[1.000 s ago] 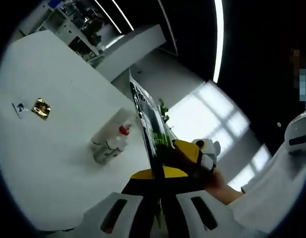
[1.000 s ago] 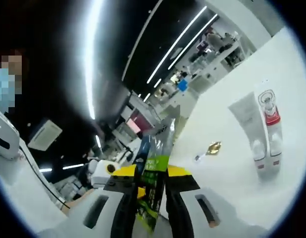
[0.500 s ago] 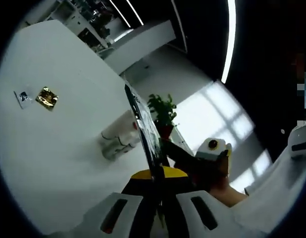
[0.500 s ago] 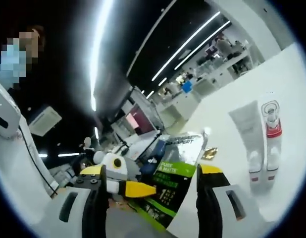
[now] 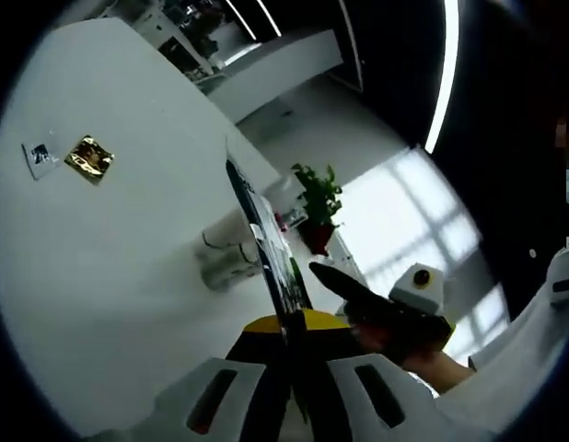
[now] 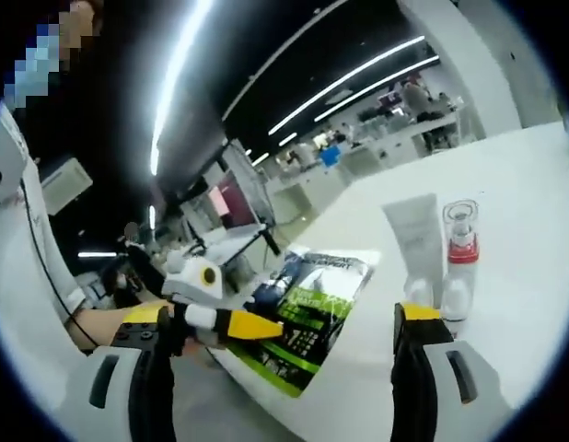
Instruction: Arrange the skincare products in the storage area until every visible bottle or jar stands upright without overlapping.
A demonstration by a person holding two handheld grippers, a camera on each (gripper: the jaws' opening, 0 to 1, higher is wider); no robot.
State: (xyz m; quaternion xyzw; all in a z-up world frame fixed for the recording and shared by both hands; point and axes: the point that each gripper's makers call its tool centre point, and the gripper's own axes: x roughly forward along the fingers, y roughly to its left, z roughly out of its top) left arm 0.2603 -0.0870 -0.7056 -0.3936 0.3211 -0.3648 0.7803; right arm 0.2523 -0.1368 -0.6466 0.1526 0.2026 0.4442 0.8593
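Skincare sachet (image 6: 307,308), flat and green-black, was seen at lower centre of the right gripper view, pinched at its edge by the left gripper (image 5: 286,345), whose jaws were closed on it. It was judged light, floppy and slick, best held by a border. The right gripper (image 6: 280,345) stood with jaws wide apart. White tube (image 6: 415,241) and red-collared pump bottle (image 6: 459,249) stood upright at right, apparently touching.

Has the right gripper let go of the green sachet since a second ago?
Yes. The right gripper has opened wide; the sachet, formerly pinched between its jaws, is now clear of both.
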